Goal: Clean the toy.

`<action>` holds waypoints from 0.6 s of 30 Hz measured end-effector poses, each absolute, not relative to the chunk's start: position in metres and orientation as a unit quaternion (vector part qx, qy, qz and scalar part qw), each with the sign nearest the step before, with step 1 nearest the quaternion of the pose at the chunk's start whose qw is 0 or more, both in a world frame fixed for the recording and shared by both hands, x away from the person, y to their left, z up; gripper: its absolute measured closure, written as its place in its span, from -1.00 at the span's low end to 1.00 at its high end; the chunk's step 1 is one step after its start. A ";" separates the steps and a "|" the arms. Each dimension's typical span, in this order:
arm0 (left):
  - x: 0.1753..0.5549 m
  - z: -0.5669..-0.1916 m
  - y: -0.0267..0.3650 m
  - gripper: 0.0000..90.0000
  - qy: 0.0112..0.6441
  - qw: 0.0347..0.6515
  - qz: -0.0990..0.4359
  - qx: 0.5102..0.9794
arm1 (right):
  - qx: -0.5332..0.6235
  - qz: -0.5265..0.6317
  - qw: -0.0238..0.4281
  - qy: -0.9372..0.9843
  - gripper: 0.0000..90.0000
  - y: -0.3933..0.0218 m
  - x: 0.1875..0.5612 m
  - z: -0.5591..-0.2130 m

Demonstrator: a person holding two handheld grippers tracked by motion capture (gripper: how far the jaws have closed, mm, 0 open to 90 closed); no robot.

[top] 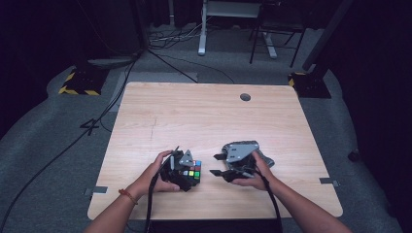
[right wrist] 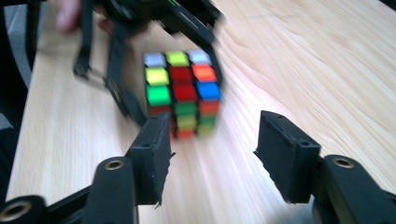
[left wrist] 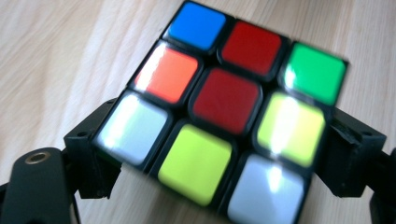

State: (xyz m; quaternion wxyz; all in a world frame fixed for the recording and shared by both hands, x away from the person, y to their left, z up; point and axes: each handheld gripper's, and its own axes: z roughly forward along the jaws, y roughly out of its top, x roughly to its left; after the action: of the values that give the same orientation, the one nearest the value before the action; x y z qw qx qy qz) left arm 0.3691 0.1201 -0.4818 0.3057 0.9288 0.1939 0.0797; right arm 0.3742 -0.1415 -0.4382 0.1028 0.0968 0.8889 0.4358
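The Rubik's cube (top: 192, 171) sits low over the near left part of the wooden worktop (top: 204, 116), clamped in the left gripper (top: 187, 175). In the left gripper view its fingers (left wrist: 91, 154) press on opposite sides of the scrambled cube (left wrist: 224, 107), and only the lowest layer seems to be pinched. The right gripper (top: 217, 164) stands just beside it, apart from it, its fingers (right wrist: 152, 154) spread wide with nothing between them and the cube (right wrist: 182, 91) ahead of the gap.

The main risk I see is the shallow hold. If the right fingers push or twist a layer off-centre, the cube could pivot out of the left grip and drop onto the worktop. The cube and left gripper are blurred in the right gripper view, so a closing bite may land across two layers and jam the turn. The fingertips could also knock into the left fingers, since both crowd the same small cube
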 end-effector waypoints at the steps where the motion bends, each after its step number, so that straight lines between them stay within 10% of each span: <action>1: 0.369 -0.481 0.123 -0.65 0.196 0.306 0.080 0.928 | 0.107 0.431 0.109 0.889 -0.06 -0.154 0.377 -0.436; 18: 0.375 -0.485 0.175 -0.63 0.294 0.311 0.100 0.898 | 0.211 0.334 0.112 0.912 -0.23 -0.234 0.409 -0.481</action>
State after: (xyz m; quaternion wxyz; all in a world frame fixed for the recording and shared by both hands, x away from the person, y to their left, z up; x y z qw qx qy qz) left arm 0.3747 0.1749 -0.4848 0.3105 0.8985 0.2938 0.0997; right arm 0.4094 -0.2340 -0.4814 0.1124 0.2112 0.9119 0.3336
